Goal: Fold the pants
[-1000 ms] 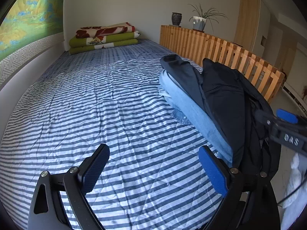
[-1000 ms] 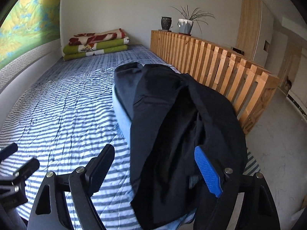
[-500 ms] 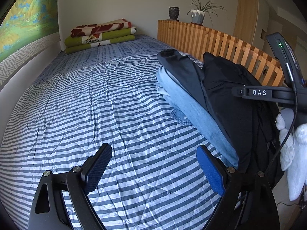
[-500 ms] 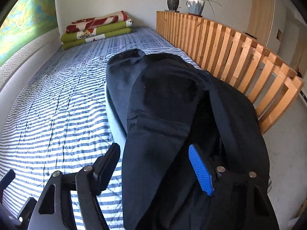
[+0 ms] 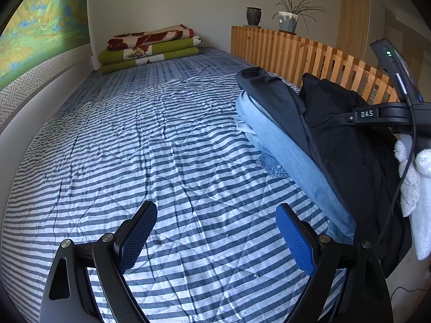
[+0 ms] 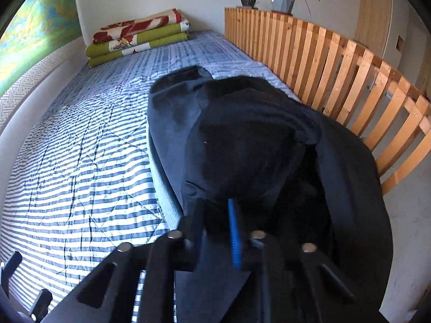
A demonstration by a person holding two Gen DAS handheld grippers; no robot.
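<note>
A heap of clothes lies along the right edge of the bed: black pants (image 6: 256, 145) on top, pale blue jeans (image 5: 291, 158) under them. In the right wrist view my right gripper (image 6: 218, 228) is shut on a fold of the black pants at the near end of the heap. My left gripper (image 5: 215, 237) hovers open over the striped bedspread (image 5: 140, 145), left of the heap, with nothing between its blue pads (image 5: 295, 238). In the left wrist view the right gripper's body (image 5: 388, 113) shows at the right edge above the black pants (image 5: 344, 145), held by a white-gloved hand (image 5: 414, 183).
A slatted wooden rail (image 6: 336, 64) runs along the bed's right side, with two plant pots (image 5: 288, 21) on its far end. Folded green and red blankets (image 5: 150, 48) are stacked at the head of the bed. A wall with a painted panel (image 5: 35, 40) bounds the left side.
My right gripper moved down and forward onto the black pants and its jaws closed on the cloth. The left gripper stayed open and barely shifted.
</note>
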